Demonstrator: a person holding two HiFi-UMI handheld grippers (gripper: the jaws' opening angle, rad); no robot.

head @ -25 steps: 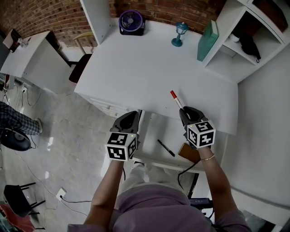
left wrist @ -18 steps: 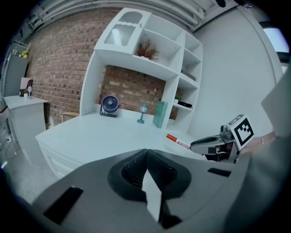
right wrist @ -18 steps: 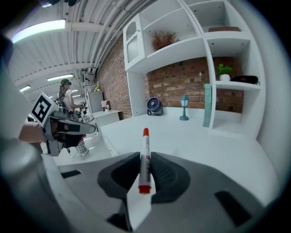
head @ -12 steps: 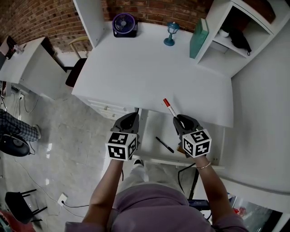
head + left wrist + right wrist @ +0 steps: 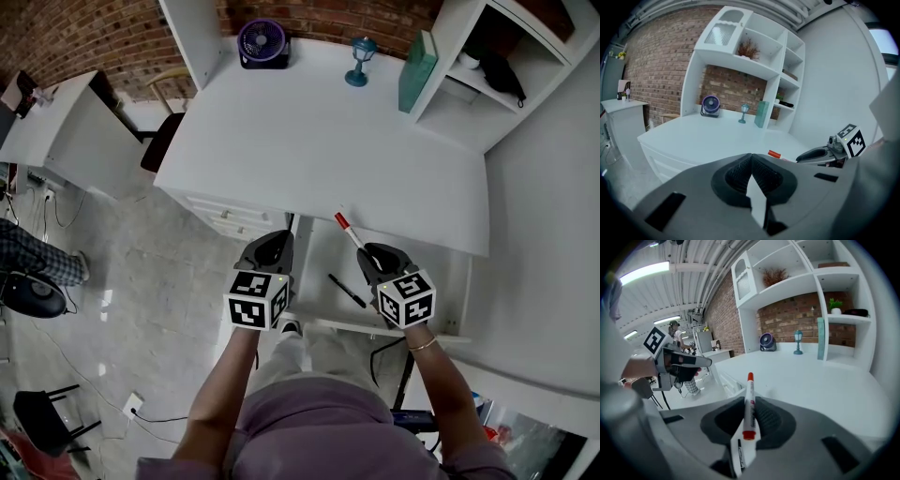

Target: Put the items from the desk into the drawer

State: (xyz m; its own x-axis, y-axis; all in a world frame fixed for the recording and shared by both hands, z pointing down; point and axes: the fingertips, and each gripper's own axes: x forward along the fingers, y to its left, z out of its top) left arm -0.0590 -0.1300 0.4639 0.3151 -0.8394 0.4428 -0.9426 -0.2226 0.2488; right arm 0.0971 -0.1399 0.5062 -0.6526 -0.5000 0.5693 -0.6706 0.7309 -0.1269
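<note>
Clamping red-capped marker lengthwise, right gripper jaws, tip forward

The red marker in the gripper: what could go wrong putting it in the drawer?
The red marker sticks far out of the right gripper, pinched near one end, so it might tilt or slip out. Its red tip is by the desk edge, so let go now it could miss the drawer. It could also land on the black pen already inside.

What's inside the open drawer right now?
A black pen lies on the floor of the drawer. The right gripper, shut on a red-capped marker, covers the drawer's right side; anything under it cannot be seen.
</note>
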